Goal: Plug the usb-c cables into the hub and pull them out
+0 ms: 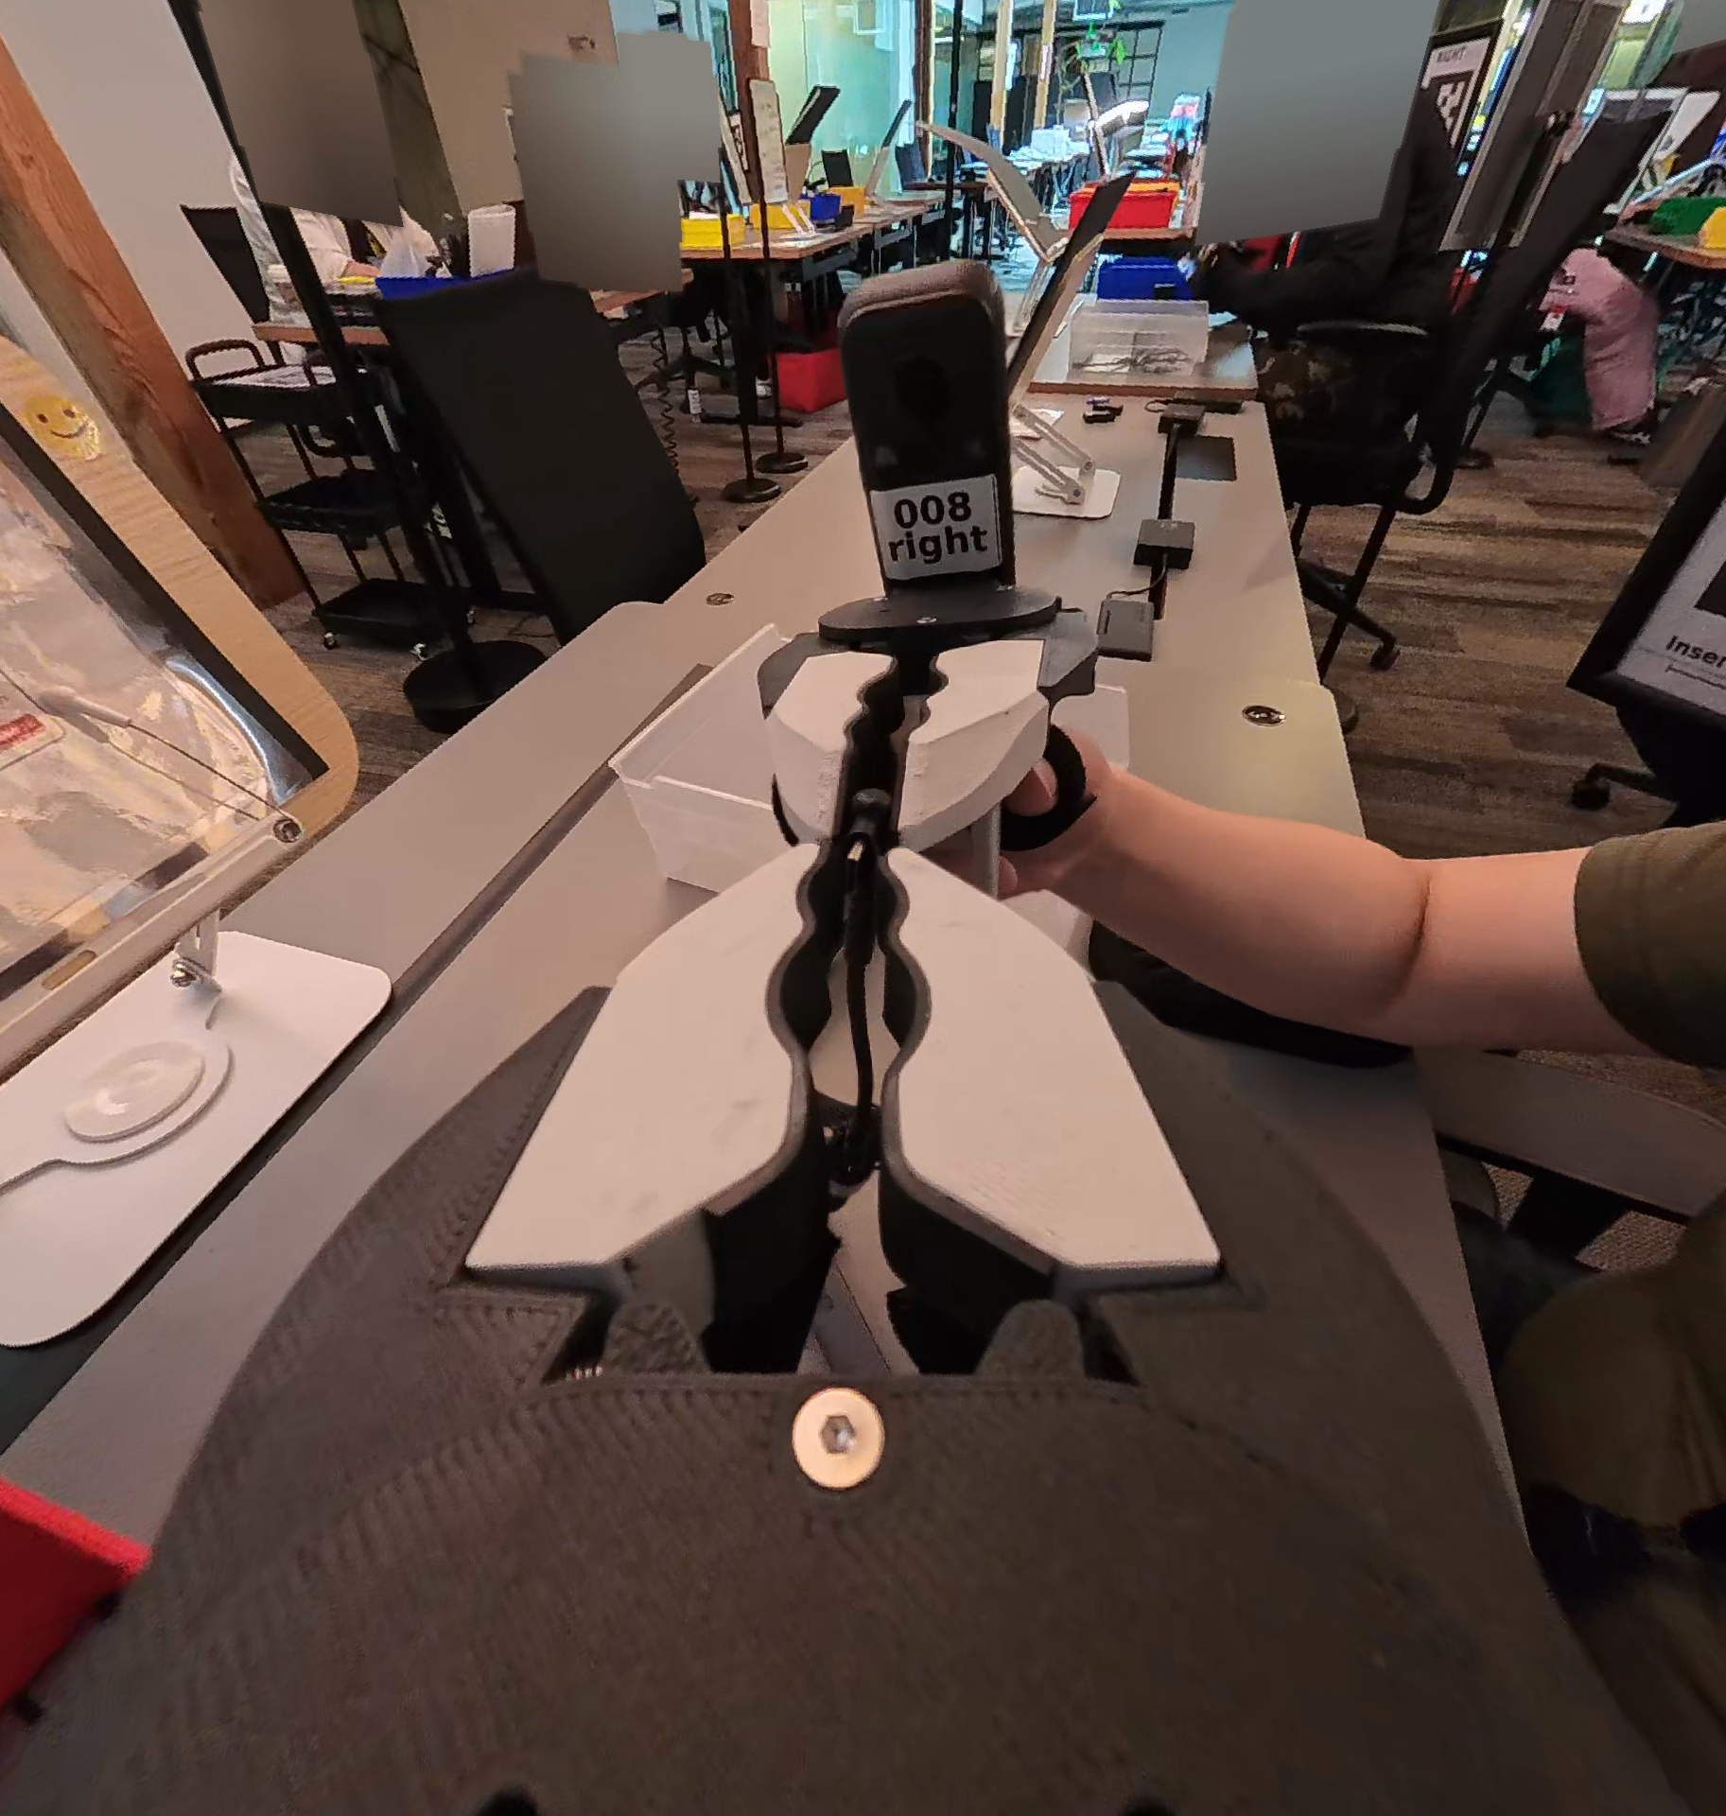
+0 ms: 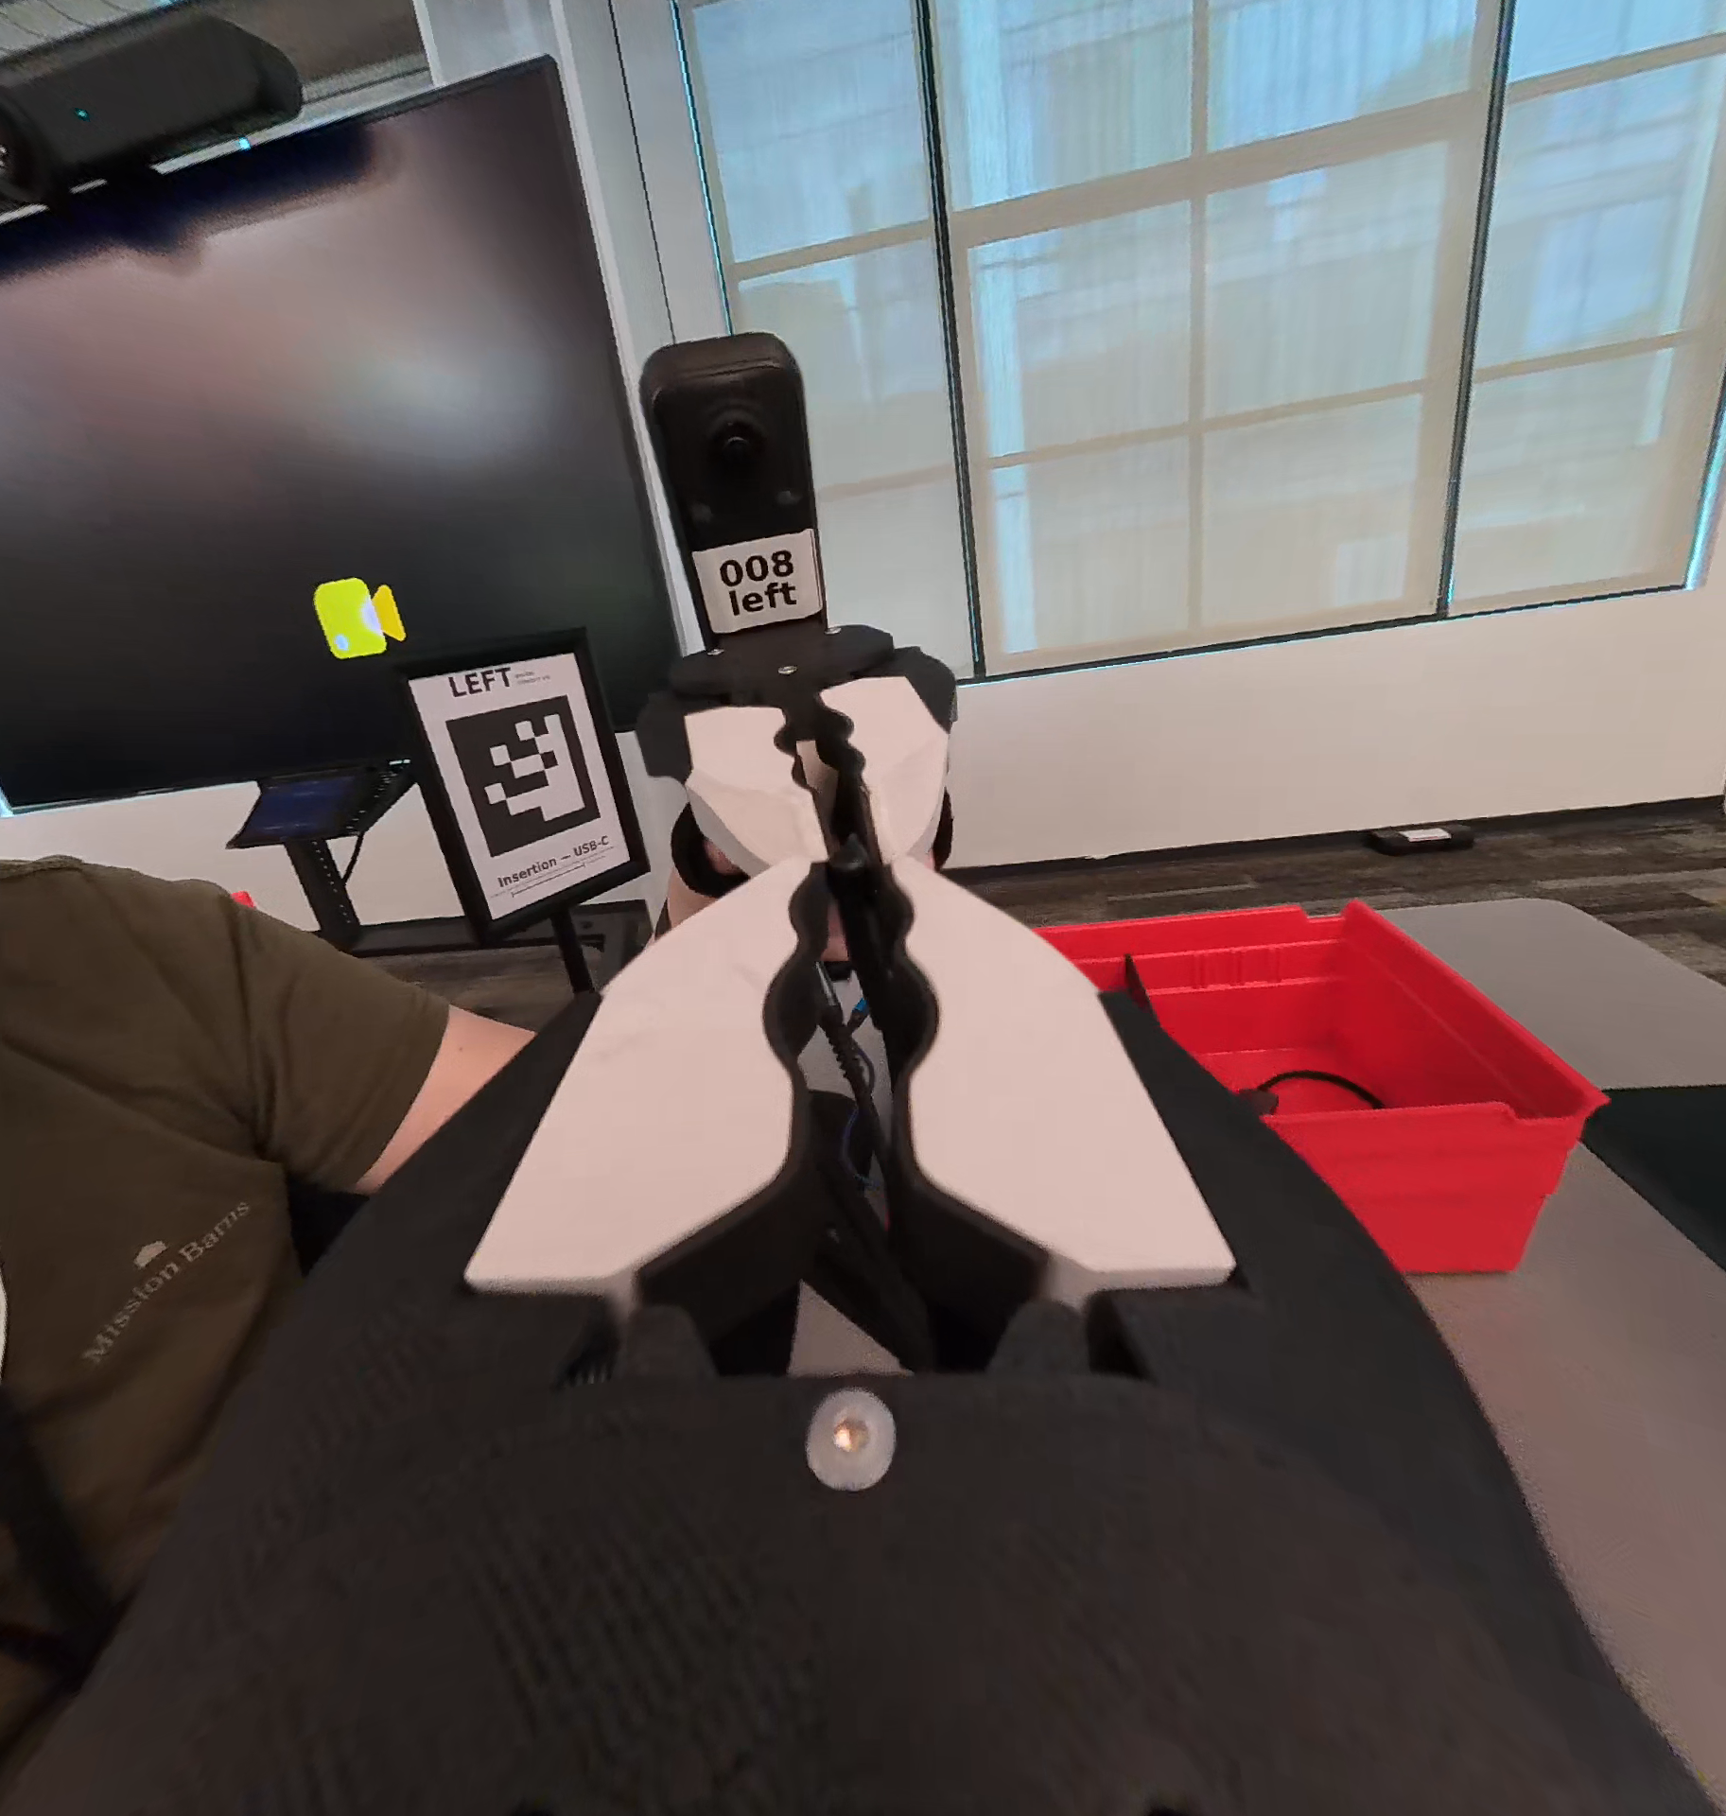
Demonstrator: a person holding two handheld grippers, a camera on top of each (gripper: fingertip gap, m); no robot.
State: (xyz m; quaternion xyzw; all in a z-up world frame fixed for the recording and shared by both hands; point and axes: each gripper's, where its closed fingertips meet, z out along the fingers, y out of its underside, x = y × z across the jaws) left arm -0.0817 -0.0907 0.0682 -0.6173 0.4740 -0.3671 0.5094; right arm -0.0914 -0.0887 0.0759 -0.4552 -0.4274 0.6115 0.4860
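Between my two grippers, the left gripper (image 1: 854, 889) and right gripper (image 2: 844, 884) both pinch one thin, bendy black cable (image 1: 864, 1042), so I hold its hard plug end.

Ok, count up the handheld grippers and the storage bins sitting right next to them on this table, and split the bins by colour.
Grippers: 2, the left gripper and the right gripper
Red bin: 1
White bin: 1
Total: 4

Gridded window (image 2: 1330, 324) over white wall; dark screen (image 2: 279, 423) left; wood-plank floor (image 1: 1487, 590); office chairs (image 1: 1350, 413).
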